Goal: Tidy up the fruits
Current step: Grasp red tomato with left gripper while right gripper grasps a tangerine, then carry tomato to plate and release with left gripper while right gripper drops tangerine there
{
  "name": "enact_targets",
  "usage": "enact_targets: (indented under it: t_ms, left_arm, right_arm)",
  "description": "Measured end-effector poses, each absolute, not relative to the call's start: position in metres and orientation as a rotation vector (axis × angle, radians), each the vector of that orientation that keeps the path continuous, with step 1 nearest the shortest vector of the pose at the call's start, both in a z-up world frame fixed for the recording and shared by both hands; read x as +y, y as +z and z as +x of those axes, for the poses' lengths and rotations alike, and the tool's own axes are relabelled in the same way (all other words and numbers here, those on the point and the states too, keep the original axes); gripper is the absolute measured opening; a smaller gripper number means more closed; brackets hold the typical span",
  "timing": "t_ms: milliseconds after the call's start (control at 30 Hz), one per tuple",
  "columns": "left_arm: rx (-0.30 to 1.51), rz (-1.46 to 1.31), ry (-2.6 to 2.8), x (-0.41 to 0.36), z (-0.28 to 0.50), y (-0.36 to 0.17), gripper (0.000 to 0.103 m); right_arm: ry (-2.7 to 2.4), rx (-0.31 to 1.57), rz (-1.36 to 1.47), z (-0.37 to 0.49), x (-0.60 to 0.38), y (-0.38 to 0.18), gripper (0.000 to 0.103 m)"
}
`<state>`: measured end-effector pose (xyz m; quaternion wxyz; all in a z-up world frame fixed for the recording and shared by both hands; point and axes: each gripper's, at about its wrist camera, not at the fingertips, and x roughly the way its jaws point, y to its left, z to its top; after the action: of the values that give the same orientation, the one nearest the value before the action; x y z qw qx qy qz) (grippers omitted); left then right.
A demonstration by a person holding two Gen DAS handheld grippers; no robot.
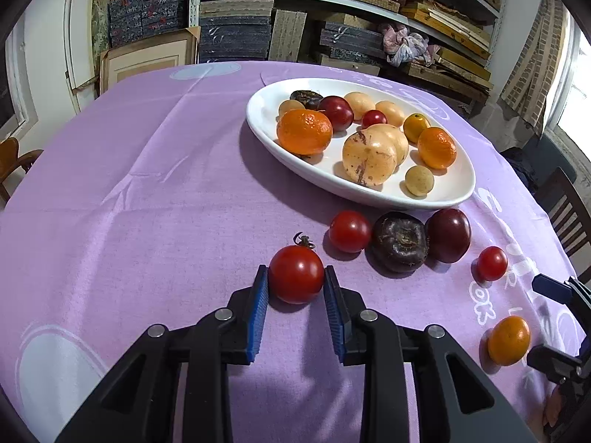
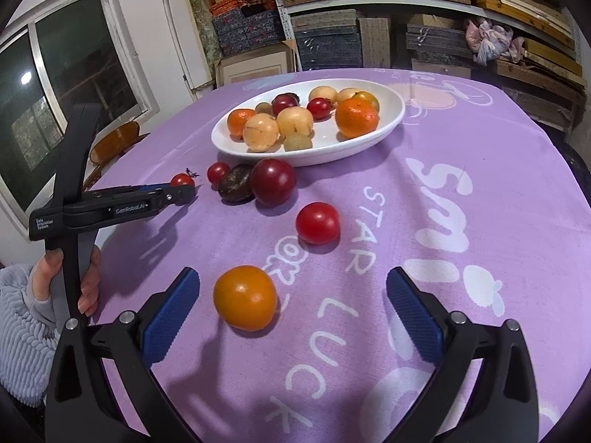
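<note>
My left gripper (image 1: 295,277) is shut on a red cherry tomato (image 1: 296,275) with a green stem that rests on the purple cloth; both blue pads touch its sides. In the right wrist view my right gripper (image 2: 293,273) stands open just above the cloth. A small orange fruit (image 2: 245,297) lies between its fingers, nearer the left one and untouched. A white oval plate (image 1: 258,110) further back holds several oranges, pale fruits and red ones. A red tomato (image 1: 349,230), a dark wrinkled fruit (image 1: 400,245), a dark red plum (image 1: 448,234) and a small tomato (image 1: 492,263) lie loose before it.
A person's hand (image 2: 88,280) in a grey fluffy sleeve holds the left gripper's handle. Shelves of stacked boxes (image 1: 236,37) fill the wall behind the table. A dark wooden chair (image 1: 565,214) stands at the right table edge, another chair (image 1: 14,162) at the left.
</note>
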<state>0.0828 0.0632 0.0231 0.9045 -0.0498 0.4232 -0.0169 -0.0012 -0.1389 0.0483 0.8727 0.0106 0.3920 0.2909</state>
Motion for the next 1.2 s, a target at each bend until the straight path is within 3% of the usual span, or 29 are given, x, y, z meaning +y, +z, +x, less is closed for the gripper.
enact_targets:
  t_ms: [333,433,700,733,967,1033,1200]
  left_arm:
    - [0.874,-0.109,-0.034,0.063,0.085,0.024,0.031]
    - [0.873,-0.115,-0.037,0.064,0.085,0.024,0.031]
    - [0.873,-0.117,-0.038,0.064,0.085,0.024,0.031]
    - [0.873,-0.117,-0.038,0.064,0.085,0.024,0.031]
    - [0.871,-0.123,-0.033,0.065,0.087,0.024,0.033]
    - [0.866,-0.132,-0.021,0.067,0.088,0.025,0.046]
    - [0.86,-0.116,-0.036,0.064,0.087,0.027,0.042]
  right_arm:
    - [0.647,0.817,-0.081,-0.013,-0.119,0.048,0.095]
    - [0.669,0.833,-0.102,-0.014,-0.113,0.045,0.069]
    - [0.685,0.86,-0.078,-0.01,-0.115,0.043,0.048]
    - [0.687,0.866,-0.079,-0.01,-0.115,0.042,0.04]
    - [0.692,0.886,-0.086,-0.011,-0.112,0.04,0.039]
    - [0.692,0.889,-0.082,-0.011,-0.113,0.039,0.039]
    - [0.692,0.896,-0.08,-0.011,-0.112,0.039,0.038]
